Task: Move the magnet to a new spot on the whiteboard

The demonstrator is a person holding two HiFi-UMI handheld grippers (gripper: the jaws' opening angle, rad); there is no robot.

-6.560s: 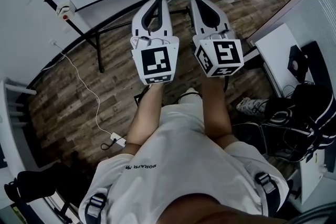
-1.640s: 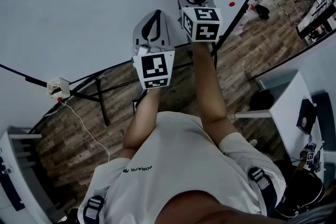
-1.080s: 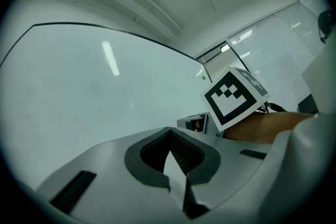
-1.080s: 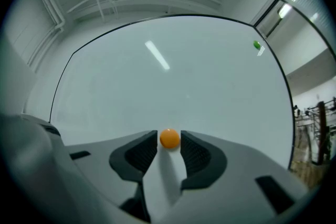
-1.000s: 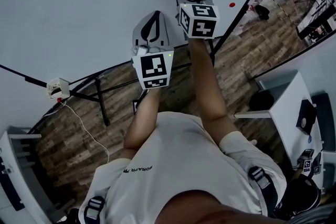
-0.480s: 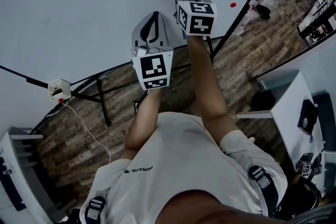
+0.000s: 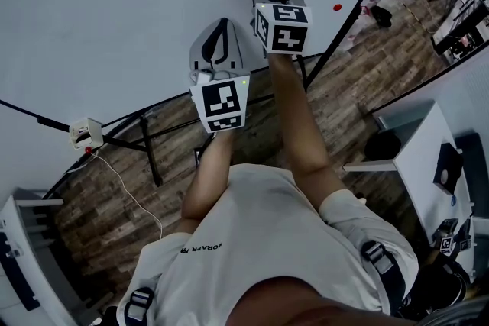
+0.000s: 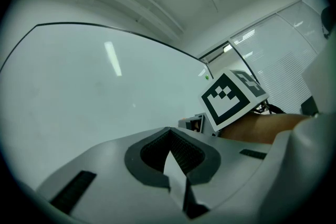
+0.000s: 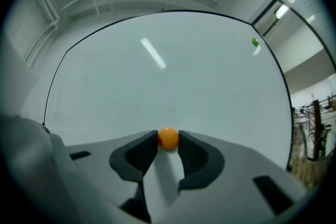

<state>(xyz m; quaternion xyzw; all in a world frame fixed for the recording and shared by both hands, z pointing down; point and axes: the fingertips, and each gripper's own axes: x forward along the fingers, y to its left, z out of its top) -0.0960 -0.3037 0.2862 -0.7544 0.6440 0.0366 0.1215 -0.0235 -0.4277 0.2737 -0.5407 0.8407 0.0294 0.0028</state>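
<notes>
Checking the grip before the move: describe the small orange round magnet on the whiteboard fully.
The small orange round magnet is a smooth, glossy, unmarked ball-like knob, plastic by its look. It sits against the white whiteboard, and the dark ribbed pads of the right gripper press its left and right sides. In the head view only an orange sliver shows above that gripper. Its back is hidden.

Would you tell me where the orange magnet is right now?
The orange magnet sits on the whiteboard, low centre in the right gripper view, pinched by the right gripper.
</notes>
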